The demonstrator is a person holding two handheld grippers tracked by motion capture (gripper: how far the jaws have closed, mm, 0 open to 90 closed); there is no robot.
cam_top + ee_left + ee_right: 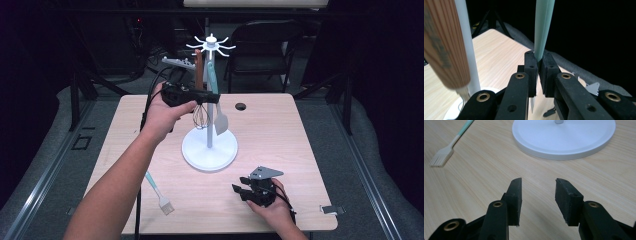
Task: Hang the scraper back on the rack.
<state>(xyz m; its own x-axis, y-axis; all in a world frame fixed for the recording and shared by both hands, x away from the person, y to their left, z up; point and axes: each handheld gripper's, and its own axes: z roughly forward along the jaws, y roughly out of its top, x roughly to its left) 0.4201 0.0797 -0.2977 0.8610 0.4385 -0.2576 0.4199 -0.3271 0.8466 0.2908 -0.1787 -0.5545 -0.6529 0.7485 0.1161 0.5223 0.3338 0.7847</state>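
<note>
1. Nearest the camera, the right gripper [243, 192] rests low on the pale wooden table [280, 125], jaws spread wide and empty, kept clear as a spare.
2. White utensil stand with round base [209, 150] holds a wooden-handled wire whisk [199, 70] hanging close beside the work, crowding the approach.
3. Left gripper [538, 72] is clamped tight on the mint-green spatula handle [543, 27], raised by the stand's hooks, apparently for hanging.
4. Mint-handled pastry brush [447, 147] lies flat, well apart.

Stands: one — a white utensil stand [209, 148] with hooks on top
Utensils hung on it: three — whisk [200, 112], teal spatula [218, 117], wooden handle [199, 70]
Brushes on table: one — teal brush [160, 194]
Grippers: two — left gripper [212, 97], right gripper [239, 191]
Tables: one [280, 135]
Chairs: one [260, 45]
</note>
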